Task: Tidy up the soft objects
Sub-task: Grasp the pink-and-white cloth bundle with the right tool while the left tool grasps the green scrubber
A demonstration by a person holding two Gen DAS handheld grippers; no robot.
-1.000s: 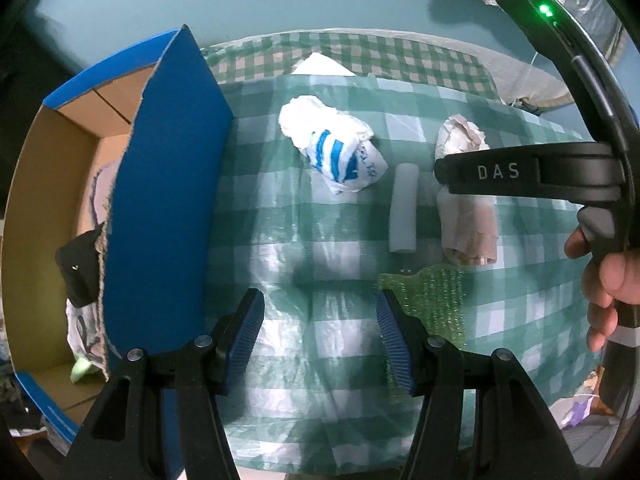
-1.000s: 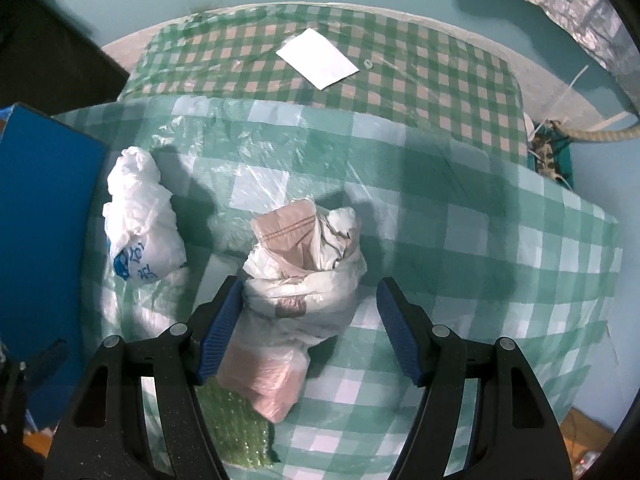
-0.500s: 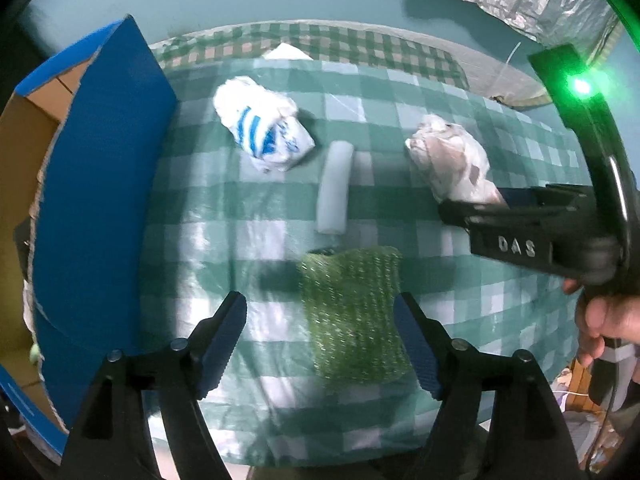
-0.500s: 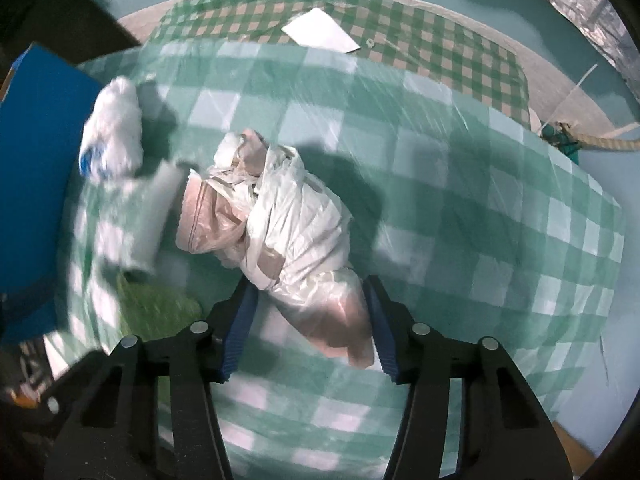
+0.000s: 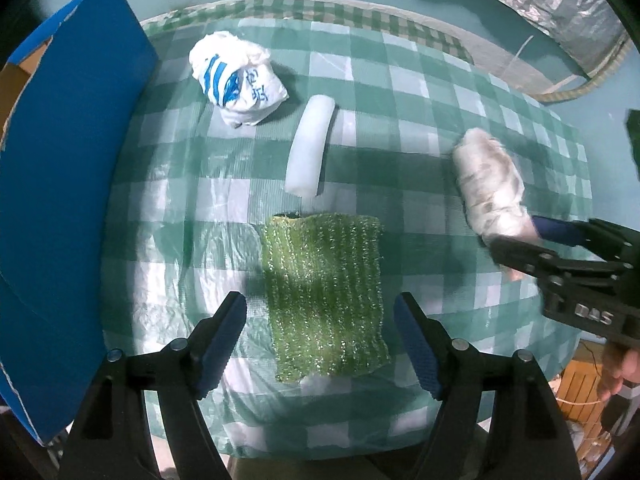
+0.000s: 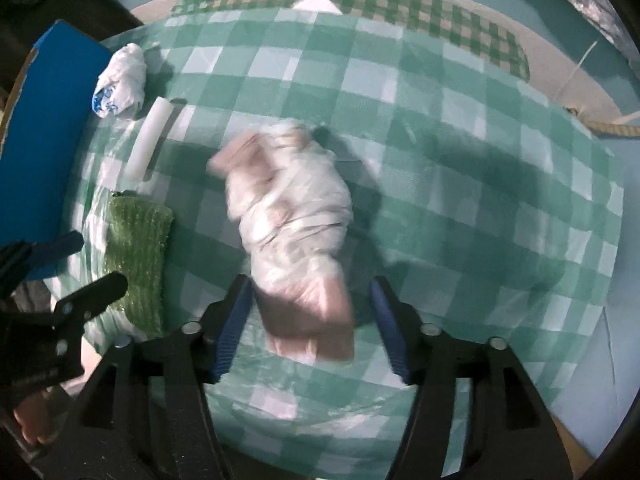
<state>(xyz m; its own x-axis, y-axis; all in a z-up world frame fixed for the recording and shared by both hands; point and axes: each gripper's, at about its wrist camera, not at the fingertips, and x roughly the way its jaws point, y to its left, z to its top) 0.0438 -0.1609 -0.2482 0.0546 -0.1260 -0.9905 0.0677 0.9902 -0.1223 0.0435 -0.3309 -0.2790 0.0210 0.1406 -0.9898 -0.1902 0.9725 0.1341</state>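
Right wrist view: right hand-held gripper (image 6: pixel 310 322) looks clamped on the blurry plastic-wrapped bundle (image 6: pixel 288 216) above the checkered surface (image 6: pixel 460 184). Left hand-held gripper (image 5: pixel 320 332) gapes wide over the green sponge cloth (image 5: pixel 324 288).

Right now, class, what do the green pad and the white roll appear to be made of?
Green pad: seemingly knitted synthetic yarn, glittery; ribbed rows catch light.
White roll: probably soft foam, matte; smooth, uniform, no weave visible.

Pinkish-white bundle (image 6: pixel 292 216) blurred; green cloth (image 5: pixel 324 292) flat — foam roll (image 5: pixel 309 146) beyond.
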